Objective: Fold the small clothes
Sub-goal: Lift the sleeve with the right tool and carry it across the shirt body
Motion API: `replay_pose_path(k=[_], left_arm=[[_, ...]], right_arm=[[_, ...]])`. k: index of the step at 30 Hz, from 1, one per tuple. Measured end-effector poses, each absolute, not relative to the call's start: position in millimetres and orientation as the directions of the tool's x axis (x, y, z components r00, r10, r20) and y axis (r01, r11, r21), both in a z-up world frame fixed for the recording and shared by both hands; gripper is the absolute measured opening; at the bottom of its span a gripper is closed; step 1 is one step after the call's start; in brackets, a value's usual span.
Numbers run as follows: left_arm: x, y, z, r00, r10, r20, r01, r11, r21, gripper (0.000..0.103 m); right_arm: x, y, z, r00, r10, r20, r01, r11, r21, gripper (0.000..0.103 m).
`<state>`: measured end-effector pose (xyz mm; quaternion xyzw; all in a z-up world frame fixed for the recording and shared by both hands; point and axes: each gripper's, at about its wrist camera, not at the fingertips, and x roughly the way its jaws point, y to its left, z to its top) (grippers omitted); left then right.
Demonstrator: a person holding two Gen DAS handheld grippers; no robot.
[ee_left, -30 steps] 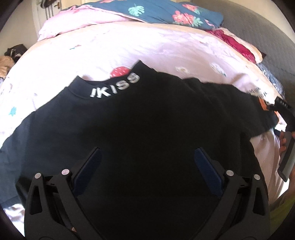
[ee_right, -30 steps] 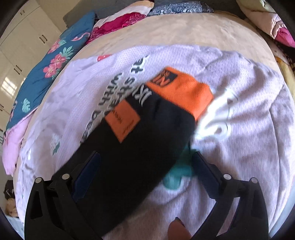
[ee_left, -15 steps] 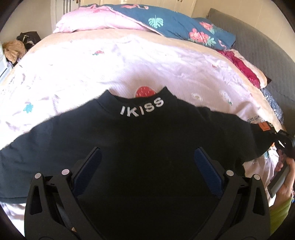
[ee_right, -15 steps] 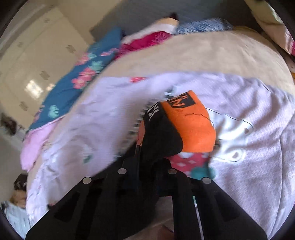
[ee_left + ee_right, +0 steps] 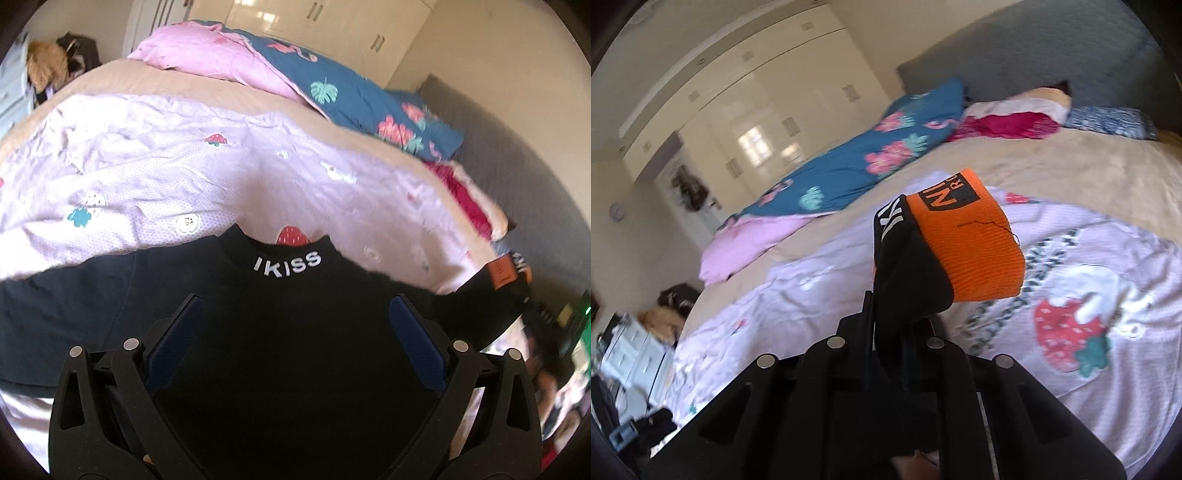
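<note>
The right gripper has its jaws pressed together on the black fabric of a sleeve, just below the orange cuff, which stands up and leans toward one o'clock above the fingers. Gripping behind the cuff rather than on it probably gives a firmer bite on the thinner cloth and leaves the stiff ribbed end free to flop over when the sleeve is laid inward. The cuff carries a black patch with orange letters, and a loose dark thread runs across its ribbing; a black band with white letters sits at its eleven o'clock edge.

The left gripper has its jaws spread wide with nothing between them, its blue pads hovering over the chest of the black sweater. Whether it touches the cloth cannot be told. It seems placed there to pin the body down while the sleeve is carried across.

The sweater lies spread on the lilac printed blanket, collar at twelve o'clock from the left gripper, with white letters reading IKISS on the neckband. One sleeve runs off toward nine o'clock; the other stretches to three o'clock, where an orange patch shows near the frame's edge.

Beyond the blanket, at twelve to two o'clock, lie a pink pillow and a blue flowered quilt.
</note>
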<state>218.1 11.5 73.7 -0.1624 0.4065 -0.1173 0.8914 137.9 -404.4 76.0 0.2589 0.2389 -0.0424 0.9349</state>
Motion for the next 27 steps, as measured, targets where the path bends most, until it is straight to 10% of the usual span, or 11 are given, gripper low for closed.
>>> replay_pose_path(k=[17, 27], left_arm=[[222.1, 54.9, 58.6, 0.652, -0.185, -0.735, -0.072, 0.95, -0.304, 0.094], [229.9, 64.6, 35.5, 0.602, -0.348, -0.718, -0.048, 0.883, -0.468, 0.094]], right_arm=[[148.2, -268.5, 65.6, 0.798, 0.328, -0.507, -0.138, 0.916, 0.376, 0.011], [154.7, -213.9, 37.2, 0.723, 0.385, -0.574, -0.246, 0.919, 0.307, 0.011]])
